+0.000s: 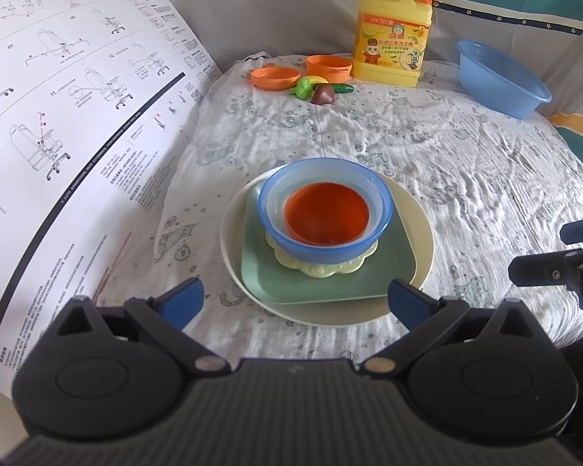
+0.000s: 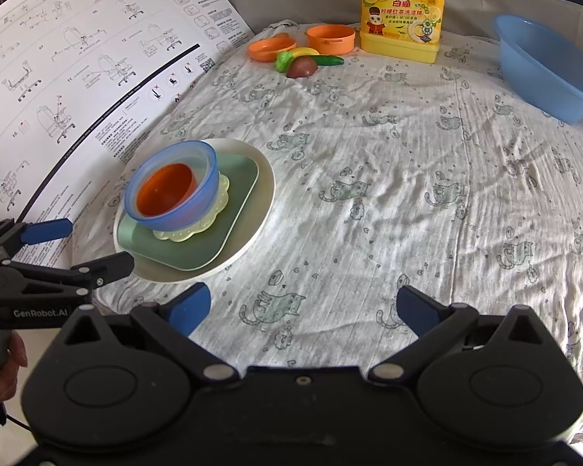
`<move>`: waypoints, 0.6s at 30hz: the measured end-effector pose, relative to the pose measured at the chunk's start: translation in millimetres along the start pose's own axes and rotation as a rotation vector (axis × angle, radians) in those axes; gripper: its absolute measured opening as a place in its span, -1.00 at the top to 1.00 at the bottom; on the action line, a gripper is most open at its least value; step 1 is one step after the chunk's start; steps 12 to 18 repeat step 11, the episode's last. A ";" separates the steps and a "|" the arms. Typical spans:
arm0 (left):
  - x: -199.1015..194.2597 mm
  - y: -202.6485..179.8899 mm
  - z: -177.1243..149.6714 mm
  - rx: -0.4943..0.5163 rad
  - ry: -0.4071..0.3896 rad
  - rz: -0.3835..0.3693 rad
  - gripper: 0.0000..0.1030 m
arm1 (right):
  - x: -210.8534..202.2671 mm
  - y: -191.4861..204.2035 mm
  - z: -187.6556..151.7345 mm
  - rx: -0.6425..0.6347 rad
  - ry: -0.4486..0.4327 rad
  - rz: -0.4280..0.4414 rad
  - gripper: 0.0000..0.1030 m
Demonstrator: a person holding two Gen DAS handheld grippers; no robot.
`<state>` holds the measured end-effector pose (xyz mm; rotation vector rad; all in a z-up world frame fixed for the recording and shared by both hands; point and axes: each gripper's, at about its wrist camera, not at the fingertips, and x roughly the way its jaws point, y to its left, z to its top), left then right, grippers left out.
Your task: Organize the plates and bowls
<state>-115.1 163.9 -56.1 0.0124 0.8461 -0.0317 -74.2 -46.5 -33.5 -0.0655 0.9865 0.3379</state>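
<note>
1. My left claw [image 1: 295, 303] has its blue-tipped fingers spread wide apart and holds nothing; it hovers just in front of the stack, with the near edge of the cream round plate [image 1: 423, 240] sitting between the tips.
2. My right claw [image 2: 303, 312] is likewise spread apart and empty – it hangs over bare cloth to the right of the stack, near it but not touching.
3. The stack sits on the cat-print cloth [image 2: 369, 194] covering the counter, toward its left side: the cream plate at the bottom; a green square plate [image 1: 315, 287] on it; a pale yellow scalloped dish [image 1: 322, 268] on that; then a blue bowl [image 1: 276, 229]; an orange bowl [image 1: 326, 213] nested inside the blue one.
4. From the right wrist view I see the left claw at the lower left, beside the cream plate's rim; part of a hand [image 2: 7, 365] grips its handle.
5. At the far edge of the counter: a small orange dish [image 1: 274, 77]; an orange pot [image 1: 328, 68]; toy fruit and vegetables [image 1: 318, 89] just in front of them; a yellow detergent jug [image 1: 392, 35] – upright, just right of the pot.
6. A blue basin [image 1: 501, 79] rests at the far right, well apart from the stack; a large printed instruction sheet [image 1: 58, 116] lies along the left.
</note>
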 end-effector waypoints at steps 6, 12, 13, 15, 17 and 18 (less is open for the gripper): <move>-1.8 -0.3 0.8 0.009 -0.004 0.000 -1.00 | -0.3 -0.2 0.2 -0.012 -0.004 -0.003 -1.00; -4.8 -1.2 1.5 0.027 -0.008 0.003 -1.00 | -2.0 -0.2 -0.4 -0.024 -0.006 -0.003 -1.00; -4.8 -1.2 1.5 0.027 -0.008 0.003 -1.00 | -2.0 -0.2 -0.4 -0.024 -0.006 -0.003 -1.00; -4.8 -1.2 1.5 0.027 -0.008 0.003 -1.00 | -2.0 -0.2 -0.4 -0.024 -0.006 -0.003 -1.00; -4.8 -1.2 1.5 0.027 -0.008 0.003 -1.00 | -2.0 -0.2 -0.4 -0.024 -0.006 -0.003 -1.00; -4.8 -1.2 1.5 0.027 -0.008 0.003 -1.00 | -2.0 -0.2 -0.4 -0.024 -0.006 -0.003 -1.00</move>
